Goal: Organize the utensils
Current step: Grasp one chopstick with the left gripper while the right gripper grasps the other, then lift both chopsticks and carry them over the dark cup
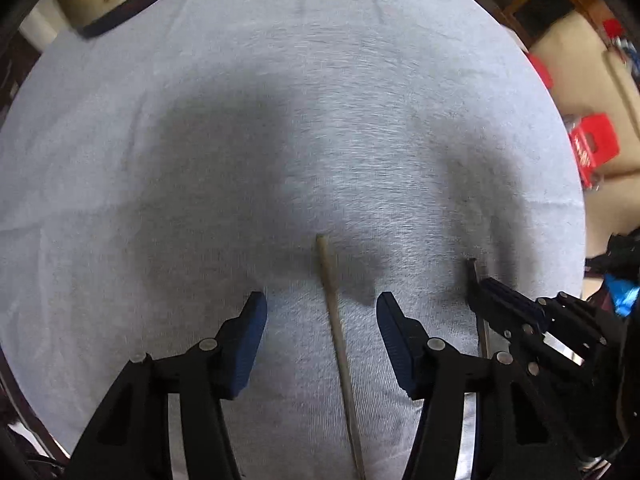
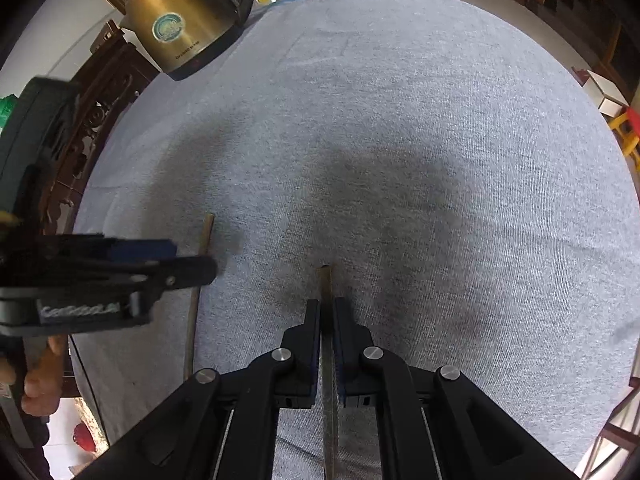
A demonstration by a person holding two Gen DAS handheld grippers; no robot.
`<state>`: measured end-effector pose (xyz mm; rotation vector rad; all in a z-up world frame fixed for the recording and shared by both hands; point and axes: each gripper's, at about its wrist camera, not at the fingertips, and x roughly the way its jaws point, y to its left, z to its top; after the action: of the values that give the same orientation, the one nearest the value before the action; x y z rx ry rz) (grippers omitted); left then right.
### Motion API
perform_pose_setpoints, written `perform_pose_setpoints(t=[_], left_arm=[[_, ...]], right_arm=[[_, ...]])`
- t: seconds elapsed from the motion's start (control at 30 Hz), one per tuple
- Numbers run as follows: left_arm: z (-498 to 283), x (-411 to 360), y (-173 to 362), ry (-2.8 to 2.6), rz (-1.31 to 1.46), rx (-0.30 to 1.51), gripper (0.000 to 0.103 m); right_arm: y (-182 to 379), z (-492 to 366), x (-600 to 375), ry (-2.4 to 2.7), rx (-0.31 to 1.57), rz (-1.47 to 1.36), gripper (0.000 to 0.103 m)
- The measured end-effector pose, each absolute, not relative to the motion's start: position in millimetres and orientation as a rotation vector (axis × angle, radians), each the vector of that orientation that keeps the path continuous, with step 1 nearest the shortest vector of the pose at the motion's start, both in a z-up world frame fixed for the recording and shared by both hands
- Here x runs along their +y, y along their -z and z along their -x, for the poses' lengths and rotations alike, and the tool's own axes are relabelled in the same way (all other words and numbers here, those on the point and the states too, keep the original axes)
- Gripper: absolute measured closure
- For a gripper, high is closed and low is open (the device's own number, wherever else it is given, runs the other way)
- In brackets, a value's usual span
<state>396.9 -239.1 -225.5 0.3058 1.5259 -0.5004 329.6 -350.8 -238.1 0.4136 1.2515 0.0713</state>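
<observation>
Chopsticks, two, on a grey cloth [image 1: 320,120] covering a round table. Far left: brass-coloured kettle [image 2: 180,24] at the table's edge. Left chopstick [image 1: 340,344], pale, lies flat on the cloth between the fingers of the left gripper [image 1: 322,312]; jaws spread, pads clear of it on both sides. Right chopstick [image 2: 325,284], darker, pinched by the right gripper [image 2: 327,308]; jaws pressed onto it, tip protruding just past the fingertips.

The kettle [image 2: 182,20] bears a round emblem and lettering, both too blurred to read.
</observation>
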Motion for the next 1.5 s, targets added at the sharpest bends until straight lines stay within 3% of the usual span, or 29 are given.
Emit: perform_pose_setpoints(t=[0.2,0.27,0.33,0.43,0.5,0.87,1.5], left_arm=[[-393.4,-273.1,227.7,0.464,-0.458,1.488,0.047],[-396.7,-282.6,227.1,0.473,-0.463,1.486,0.054],[-397.4,-289.7,224.4,0.498,-0.476,1.467,0.072],[-393.2,-294.4,222.7,0.528,-0.487,1.443,0.090],[-390.6,-294.3,223.4,0.549,-0.478,1.438,0.095],[-366.9,-238.2,213.6,0.556,-0.389,1.362,0.098],[-281.0,-101.3,73.1,0.529,-0.156,0.956,0.098]], right_arm=[[235.5,-311.2,-361.0,-0.090,1.242,-0.455,0.094],[237.8,-309.8,-362.2,-0.089,1.235,-0.464,0.094],[237.8,-306.4,-362.3,-0.086,1.228,-0.468,0.094],[238.7,-303.7,-361.8,-0.086,1.224,-0.473,0.094],[239.1,-300.7,-363.5,-0.086,1.227,-0.480,0.094],[233.9,-285.3,-370.6,-0.058,1.140,-0.548,0.096],[122.8,-163.2,-371.7,0.061,0.723,-0.529,0.096]])
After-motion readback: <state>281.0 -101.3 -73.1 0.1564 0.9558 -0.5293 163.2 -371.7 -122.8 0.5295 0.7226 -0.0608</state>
